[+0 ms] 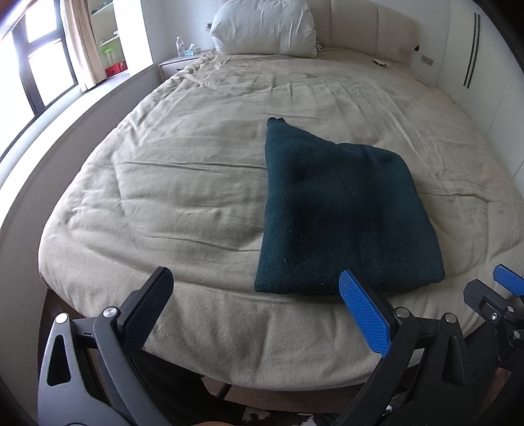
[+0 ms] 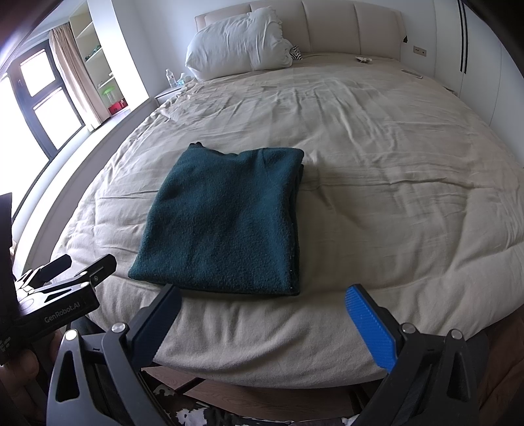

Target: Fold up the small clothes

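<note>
A dark green knitted garment (image 1: 340, 209) lies folded into a flat rectangle on the beige bed cover (image 1: 183, 183), near the foot edge. It also shows in the right wrist view (image 2: 229, 222). My left gripper (image 1: 255, 278) is open and empty, held back from the bed's foot edge, just left of the garment's near edge. My right gripper (image 2: 262, 295) is open and empty, also off the foot edge, just right of the garment's near corner. The left gripper (image 2: 55, 281) shows at the left in the right wrist view; the right gripper (image 1: 491, 295) shows at the right in the left wrist view.
A white pillow (image 2: 239, 46) leans on the padded headboard (image 2: 327, 26). A nightstand with a water bottle (image 1: 179, 47) stands at the bed's far left. Windows and a curtain (image 1: 78, 42) are on the left, a white wall (image 1: 484, 82) on the right.
</note>
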### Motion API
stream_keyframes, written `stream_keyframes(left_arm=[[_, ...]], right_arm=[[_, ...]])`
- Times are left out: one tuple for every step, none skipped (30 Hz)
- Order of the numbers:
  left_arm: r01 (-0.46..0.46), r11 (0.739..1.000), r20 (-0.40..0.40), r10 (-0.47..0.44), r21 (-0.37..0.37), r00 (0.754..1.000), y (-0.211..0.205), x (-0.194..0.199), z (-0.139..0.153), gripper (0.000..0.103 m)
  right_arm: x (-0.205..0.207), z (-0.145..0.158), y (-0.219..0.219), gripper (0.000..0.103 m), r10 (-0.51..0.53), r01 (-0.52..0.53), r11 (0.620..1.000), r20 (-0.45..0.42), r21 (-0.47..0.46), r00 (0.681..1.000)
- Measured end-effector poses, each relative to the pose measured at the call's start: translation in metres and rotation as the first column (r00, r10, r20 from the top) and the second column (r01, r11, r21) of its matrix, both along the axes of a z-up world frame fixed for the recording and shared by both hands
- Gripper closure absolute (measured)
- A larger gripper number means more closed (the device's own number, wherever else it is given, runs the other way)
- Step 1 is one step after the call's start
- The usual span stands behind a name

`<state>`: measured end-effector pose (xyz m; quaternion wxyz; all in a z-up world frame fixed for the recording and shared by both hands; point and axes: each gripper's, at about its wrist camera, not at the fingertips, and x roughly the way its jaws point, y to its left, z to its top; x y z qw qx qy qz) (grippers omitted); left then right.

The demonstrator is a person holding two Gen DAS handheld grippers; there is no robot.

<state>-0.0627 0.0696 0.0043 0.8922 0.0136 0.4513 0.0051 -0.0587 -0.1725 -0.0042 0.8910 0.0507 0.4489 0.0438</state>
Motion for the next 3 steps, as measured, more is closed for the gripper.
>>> stream_keyframes(left_arm=[[0.002,1.0,0.003,-0.002,0.001,1.0,0.0009,0.0004,0.0004,0.0],[0.001,1.0,0.004,-0.001,0.003,1.0,0.0019,0.0011,0.0006,0.0],[0.001,1.0,0.003,-0.001,0.004,1.0,0.0034,0.0023,0.0006,0.0]], right_arm=[[-0.0001,-0.0002,0.0,0.0,0.0,0.0,1.0,-0.001,0.002,1.0],[0.0002,0.0,-0.0002,0.0,0.0,0.0,1.0,-0.001,0.003,1.0],[-0.002,-0.0011,0.0009,0.0,-0.001,0.001,1.0,-0.002,0.005,1.0]])
